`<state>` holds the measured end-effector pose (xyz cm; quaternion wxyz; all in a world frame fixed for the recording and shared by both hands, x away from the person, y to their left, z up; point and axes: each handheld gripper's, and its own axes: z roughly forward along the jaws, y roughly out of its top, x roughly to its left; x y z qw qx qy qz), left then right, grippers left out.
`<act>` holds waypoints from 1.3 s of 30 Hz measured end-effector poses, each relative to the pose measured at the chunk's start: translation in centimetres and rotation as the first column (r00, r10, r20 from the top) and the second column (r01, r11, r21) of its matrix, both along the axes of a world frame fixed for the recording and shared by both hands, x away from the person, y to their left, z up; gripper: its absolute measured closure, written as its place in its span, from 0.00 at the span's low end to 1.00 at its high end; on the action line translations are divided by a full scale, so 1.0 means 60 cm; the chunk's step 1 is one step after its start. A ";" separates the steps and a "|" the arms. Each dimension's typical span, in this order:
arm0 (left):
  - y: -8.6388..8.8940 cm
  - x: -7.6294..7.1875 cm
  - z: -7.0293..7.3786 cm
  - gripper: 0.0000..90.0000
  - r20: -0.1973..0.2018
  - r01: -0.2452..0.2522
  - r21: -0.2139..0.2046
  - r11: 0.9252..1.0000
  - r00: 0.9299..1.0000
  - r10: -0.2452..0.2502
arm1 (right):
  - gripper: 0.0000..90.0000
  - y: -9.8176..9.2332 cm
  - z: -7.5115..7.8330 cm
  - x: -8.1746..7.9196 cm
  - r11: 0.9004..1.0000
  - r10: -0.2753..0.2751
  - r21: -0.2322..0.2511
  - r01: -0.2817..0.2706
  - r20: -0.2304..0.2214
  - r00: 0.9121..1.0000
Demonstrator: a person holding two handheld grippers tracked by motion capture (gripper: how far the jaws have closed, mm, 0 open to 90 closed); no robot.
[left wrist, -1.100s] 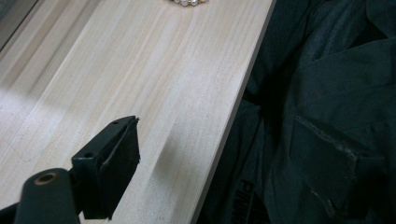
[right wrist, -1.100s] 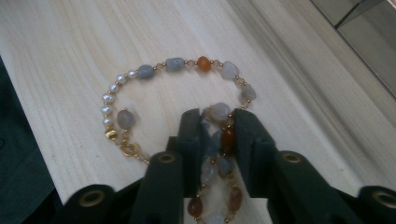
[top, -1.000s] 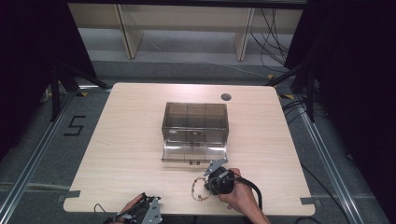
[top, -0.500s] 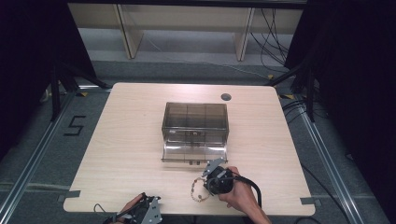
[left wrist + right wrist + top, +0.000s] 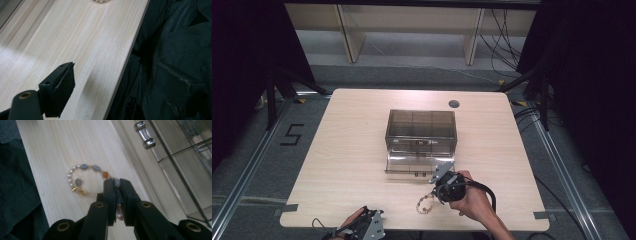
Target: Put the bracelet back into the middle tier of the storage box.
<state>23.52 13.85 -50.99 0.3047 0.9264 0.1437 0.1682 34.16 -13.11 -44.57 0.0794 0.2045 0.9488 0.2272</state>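
Bracelet (image 5: pixel 86 180): a beaded loop near the front edge of the table (image 5: pixel 352 150), gripped at one bead by the right gripper (image 5: pixel 117 185), whose jaws are pressed together on it. Most of the loop appears to hang or trail toward the wood; whether it is clear of the surface cannot be judged. The grasp is done. Outstanding: carrying it to the clear box (image 5: pixel 421 131), which stands close by with its front flap down. The left gripper (image 5: pixel 373 225) idles at the table edge; its jaw gap cannot be told.
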 end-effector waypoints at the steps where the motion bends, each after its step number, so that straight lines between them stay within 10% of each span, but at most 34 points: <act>1: 0.000 0.000 -0.001 0.18 -0.001 0.000 -0.002 1.000 1.000 0.000 | 0.94 -0.001 0.008 0.001 1.000 0.016 0.003 -0.016 0.006 1.000; 25: 0.000 0.001 -0.001 0.18 -0.001 -0.005 -0.002 1.000 1.000 0.005 | 0.94 -0.017 0.156 0.016 1.000 0.019 -0.011 -0.018 0.086 0.996; 39: 0.000 0.001 -0.001 0.18 0.000 0.000 0.003 1.000 1.000 0.000 | 0.94 -0.029 0.192 0.035 1.000 0.006 -0.004 -0.006 0.094 0.996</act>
